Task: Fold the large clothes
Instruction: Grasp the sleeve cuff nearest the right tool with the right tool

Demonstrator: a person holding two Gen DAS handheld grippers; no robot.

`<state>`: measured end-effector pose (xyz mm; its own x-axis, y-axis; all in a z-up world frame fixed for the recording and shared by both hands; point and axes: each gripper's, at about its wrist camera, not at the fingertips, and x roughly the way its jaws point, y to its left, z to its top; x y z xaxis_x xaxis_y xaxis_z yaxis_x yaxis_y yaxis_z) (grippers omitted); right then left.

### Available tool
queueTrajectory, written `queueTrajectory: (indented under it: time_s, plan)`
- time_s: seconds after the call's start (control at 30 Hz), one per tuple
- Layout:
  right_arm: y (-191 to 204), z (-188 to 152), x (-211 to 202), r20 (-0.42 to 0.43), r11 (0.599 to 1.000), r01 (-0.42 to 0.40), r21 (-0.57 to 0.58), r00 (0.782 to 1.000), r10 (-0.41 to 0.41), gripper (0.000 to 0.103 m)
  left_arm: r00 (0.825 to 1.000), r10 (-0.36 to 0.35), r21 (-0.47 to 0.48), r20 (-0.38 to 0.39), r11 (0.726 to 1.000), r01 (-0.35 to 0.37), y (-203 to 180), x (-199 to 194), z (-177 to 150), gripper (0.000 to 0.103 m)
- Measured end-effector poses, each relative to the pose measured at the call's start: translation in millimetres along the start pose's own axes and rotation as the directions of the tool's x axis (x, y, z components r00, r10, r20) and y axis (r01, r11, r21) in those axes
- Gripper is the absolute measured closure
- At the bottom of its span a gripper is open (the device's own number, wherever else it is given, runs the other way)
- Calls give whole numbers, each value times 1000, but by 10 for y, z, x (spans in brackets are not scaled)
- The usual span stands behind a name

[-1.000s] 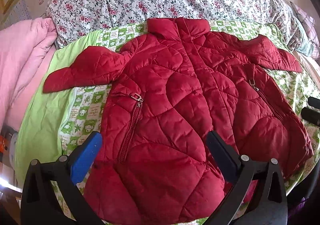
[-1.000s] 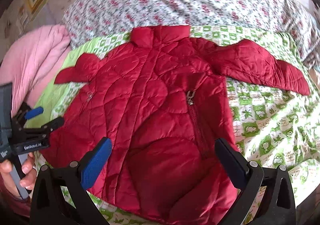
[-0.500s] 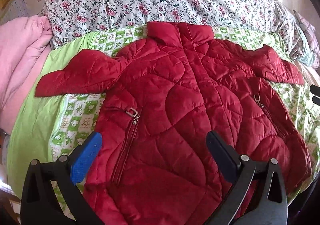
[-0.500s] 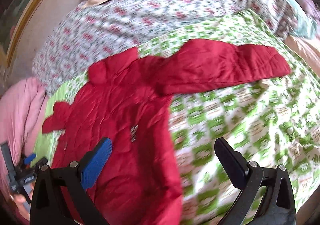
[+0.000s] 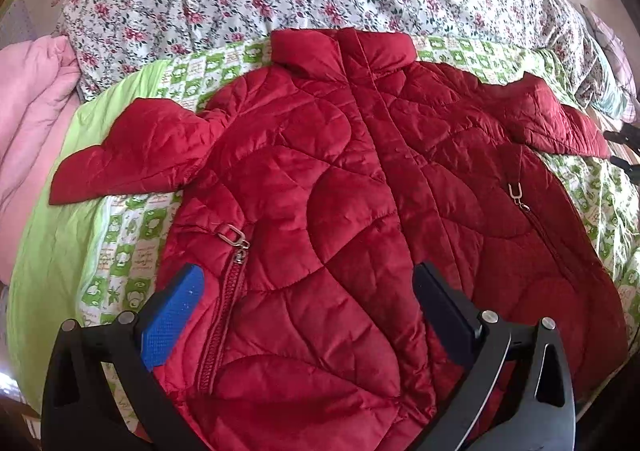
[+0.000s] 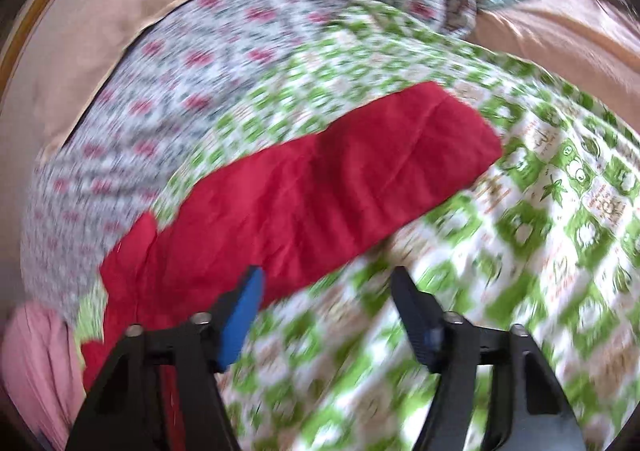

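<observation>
We see the green frog-print sheet spread beneath the red quilted jacket, which lies flat on it, front up. Its sleeve extends across the sheet. Above the jacket, the left gripper and right gripper hold jaws spread, empty.

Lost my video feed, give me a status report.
Left gripper open over the jacket. Right gripper open by its sleeve. Jacket flat, unfolded, nothing on it.
</observation>
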<state>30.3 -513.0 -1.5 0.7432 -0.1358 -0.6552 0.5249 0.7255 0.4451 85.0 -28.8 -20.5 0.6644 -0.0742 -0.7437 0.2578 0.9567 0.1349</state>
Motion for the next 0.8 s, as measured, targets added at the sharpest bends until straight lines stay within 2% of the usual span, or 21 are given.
queueTrajectory:
  time_s: [0.17, 0.37, 0.43, 0.53, 0.6, 0.7, 0.8]
  plan:
    - [-399, 234, 346, -7, 989, 51, 138, 999, -50, 43, 1000, 6, 17, -11, 1000, -6, -61, 66, 23, 0]
    - [-575, 307, 656, -25, 981, 63, 182, 998, -60, 43, 999, -7, 19, -37, 1000, 7, -113, 180, 68, 0]
    - [-625, 314, 707, 2, 979, 45, 197, 999, -46, 43, 999, -9, 18, -47, 1000, 10, -125, 220, 74, 0]
    - [-633, 345, 706, 49, 979, 23, 202, 998, -34, 60, 998, -10, 19, -57, 1000, 11, -138, 263, 72, 0]
    - [-607, 371, 689, 77, 982, 5, 189, 997, -20, 81, 998, -19, 18, -65, 1000, 20, -143, 286, 68, 0]
    - [-467, 384, 617, 111, 990, 11, 139, 993, -27, 92, 996, -34, 16, -77, 999, 35, -159, 317, 64, 0]
    - [-265, 386, 513, 146, 998, 7, 69, 989, -17, 94, 995, -54, 15, -83, 998, 56, -182, 320, 66, 0]
